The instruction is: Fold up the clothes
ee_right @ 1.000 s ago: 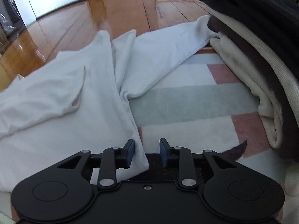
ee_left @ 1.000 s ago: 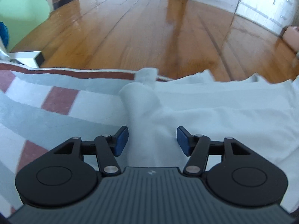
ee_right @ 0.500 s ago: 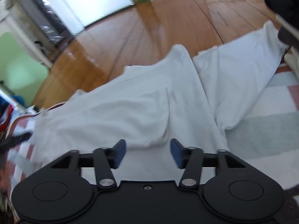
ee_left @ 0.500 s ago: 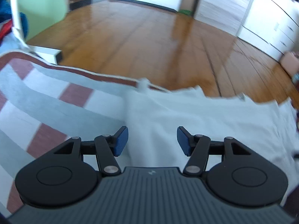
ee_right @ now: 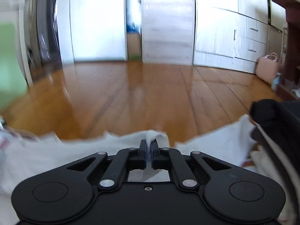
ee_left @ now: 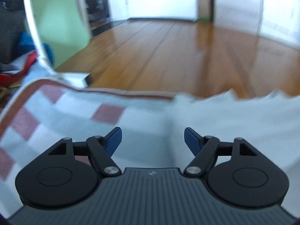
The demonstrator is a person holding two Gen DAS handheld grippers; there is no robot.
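Observation:
A white garment lies spread on a checked red, white and grey blanket. My left gripper is open and empty, its blue pads just above the garment's left edge. In the right wrist view my right gripper is shut on a pinched fold of the white garment, with a tuft of cloth sticking up between the pads. The garment stretches to both sides of that gripper.
A stack of folded dark and cream clothes sits at the right. Wooden floor lies beyond the blanket's far edge. A green panel with a white frame and coloured items stand at the left. White cabinets line the far wall.
My right gripper has closed on a fold of the white garment and tilted up toward the room. My left gripper stays open and has shifted left along the garment's edge.

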